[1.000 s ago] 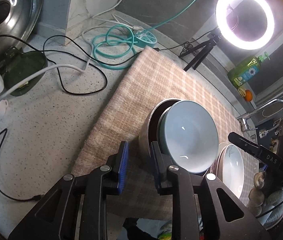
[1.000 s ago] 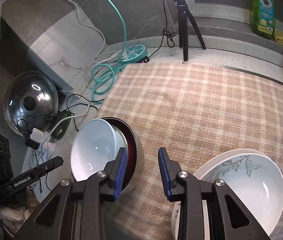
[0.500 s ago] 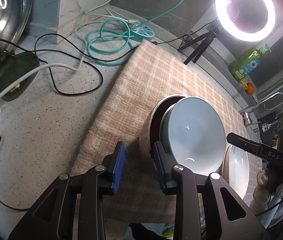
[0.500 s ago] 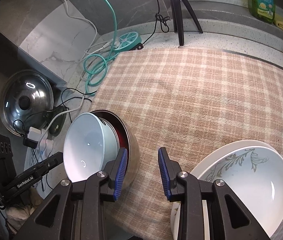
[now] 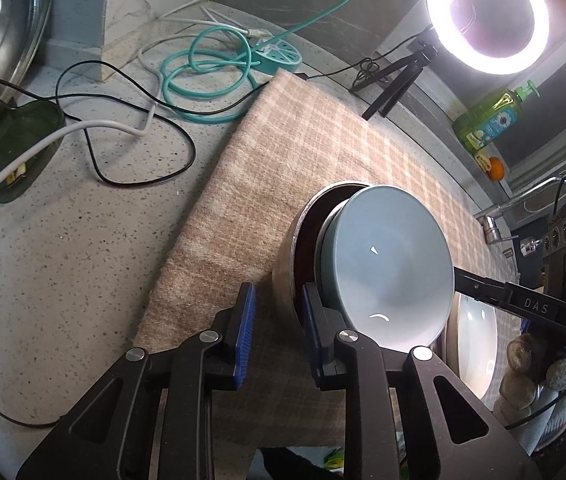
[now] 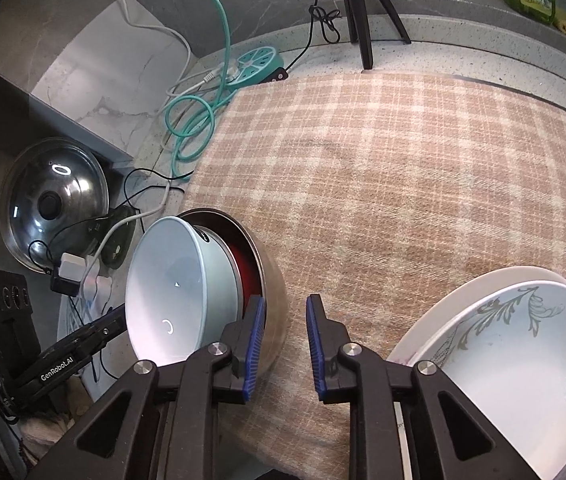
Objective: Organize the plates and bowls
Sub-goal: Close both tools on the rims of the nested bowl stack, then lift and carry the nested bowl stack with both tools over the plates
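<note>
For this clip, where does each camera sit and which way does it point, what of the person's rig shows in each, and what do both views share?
Left wrist: on the left hand-held gripper, facing the blue bowl tilted in the steel bowl; the other gripper and gloved hand show at right.
Right wrist: on the right hand-held gripper, facing the plaid cloth, white dishes at right.
Shared: blue bowl, steel bowl, cloth, teal cable.
</note>
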`<state>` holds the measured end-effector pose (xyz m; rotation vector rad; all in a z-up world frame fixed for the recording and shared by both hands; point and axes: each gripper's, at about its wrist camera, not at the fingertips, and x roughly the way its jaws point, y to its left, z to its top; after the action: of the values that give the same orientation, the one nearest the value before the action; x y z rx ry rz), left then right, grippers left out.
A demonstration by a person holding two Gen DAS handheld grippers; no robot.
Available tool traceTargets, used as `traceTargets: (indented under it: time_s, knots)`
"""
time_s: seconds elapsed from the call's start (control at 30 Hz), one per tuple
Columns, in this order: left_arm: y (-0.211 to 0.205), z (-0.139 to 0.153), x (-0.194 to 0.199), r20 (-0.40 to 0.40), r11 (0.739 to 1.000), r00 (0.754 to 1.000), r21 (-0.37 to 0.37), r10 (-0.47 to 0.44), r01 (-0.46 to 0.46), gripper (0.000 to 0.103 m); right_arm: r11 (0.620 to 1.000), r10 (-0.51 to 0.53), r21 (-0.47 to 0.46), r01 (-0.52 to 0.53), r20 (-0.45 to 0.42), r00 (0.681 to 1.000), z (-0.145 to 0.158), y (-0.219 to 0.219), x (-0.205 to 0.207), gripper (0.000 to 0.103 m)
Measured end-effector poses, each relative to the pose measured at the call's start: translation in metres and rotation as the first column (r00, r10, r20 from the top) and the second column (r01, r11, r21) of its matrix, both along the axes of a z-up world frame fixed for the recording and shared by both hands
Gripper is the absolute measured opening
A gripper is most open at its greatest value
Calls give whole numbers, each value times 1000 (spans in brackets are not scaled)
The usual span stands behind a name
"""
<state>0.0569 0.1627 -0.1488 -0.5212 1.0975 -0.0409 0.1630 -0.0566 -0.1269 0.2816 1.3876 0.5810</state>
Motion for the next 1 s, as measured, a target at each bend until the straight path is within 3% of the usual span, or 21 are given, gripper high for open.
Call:
traceTargets:
  time_s: [0.4,1.0]
  knots:
    - [-5,-3,5,2,1000,1000,-15,-21,21,10,1000,17,25,-16,-43,999,-9,9,0,10]
    - [-6,-3,6,-1,1000,1000,-24,-6,6,9,1000,5,15,-4,-46,999,-10,11,-1,9]
